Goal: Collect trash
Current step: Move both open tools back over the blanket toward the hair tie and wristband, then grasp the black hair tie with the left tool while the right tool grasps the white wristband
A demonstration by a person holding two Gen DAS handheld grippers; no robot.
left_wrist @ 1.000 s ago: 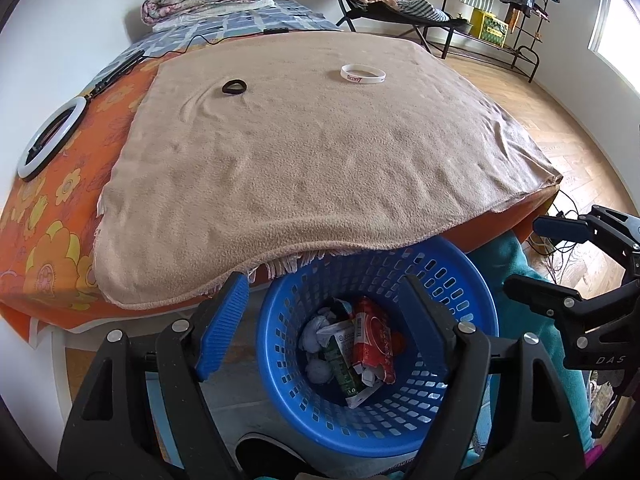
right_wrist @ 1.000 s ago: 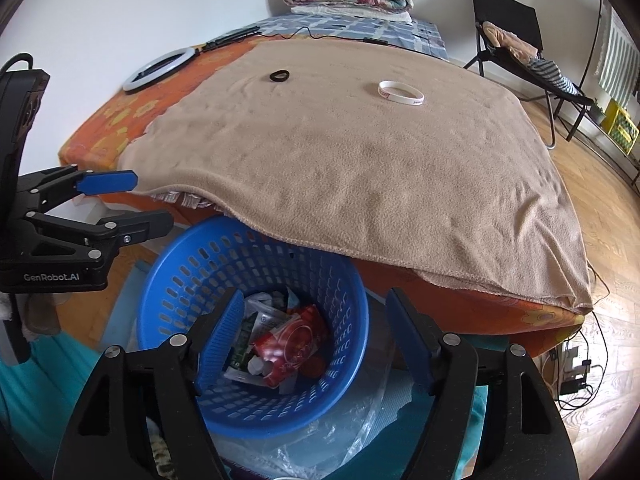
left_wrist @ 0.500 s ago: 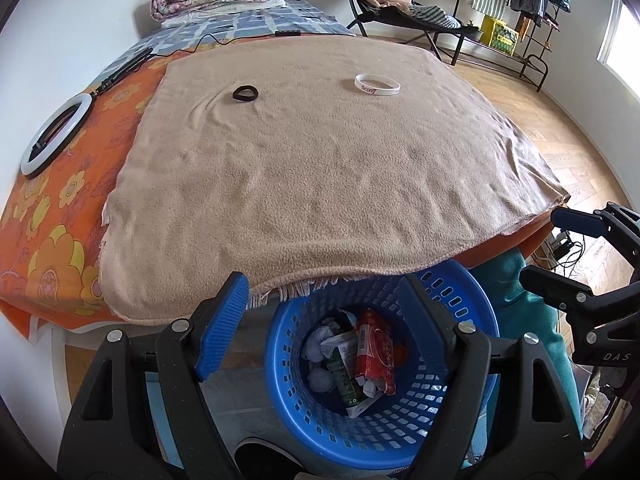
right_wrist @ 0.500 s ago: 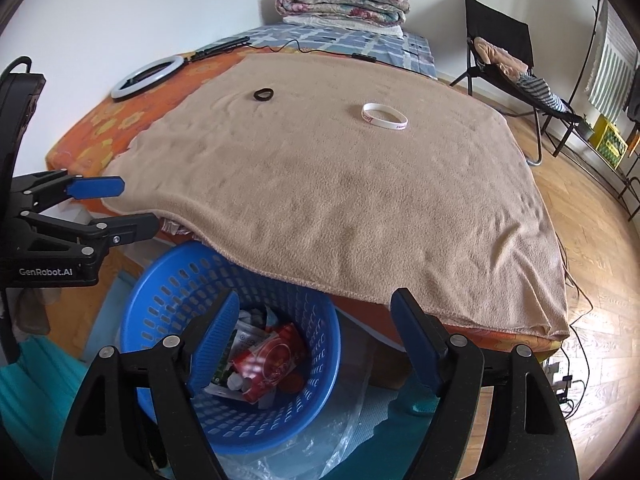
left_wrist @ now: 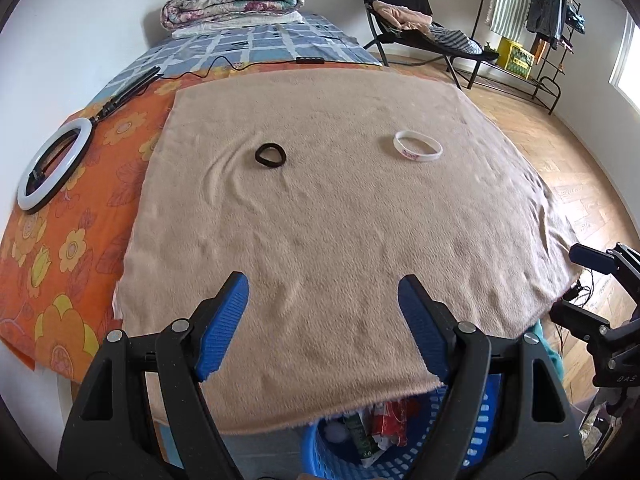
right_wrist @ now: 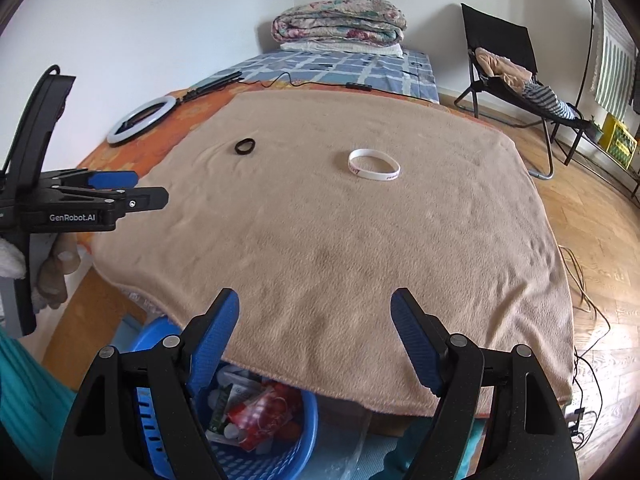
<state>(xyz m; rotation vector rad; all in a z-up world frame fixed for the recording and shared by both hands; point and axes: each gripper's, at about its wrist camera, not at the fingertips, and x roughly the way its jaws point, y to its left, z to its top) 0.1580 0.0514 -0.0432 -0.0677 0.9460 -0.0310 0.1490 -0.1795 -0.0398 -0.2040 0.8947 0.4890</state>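
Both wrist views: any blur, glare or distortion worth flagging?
Left wrist view: strong fisheye bowing, dark corners; the near edge of the beige blanket looks slightly smeared, and the window at far right blows out. Right wrist view: same bowing, soft even daylight, no hard shadows; white wristband reads sharp.

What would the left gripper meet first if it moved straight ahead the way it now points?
Most likely the tan blanket on the bed. The left gripper, jaws open and empty, points across it, roughly between the black hair tie and the white wristband. Depth is uncertain.
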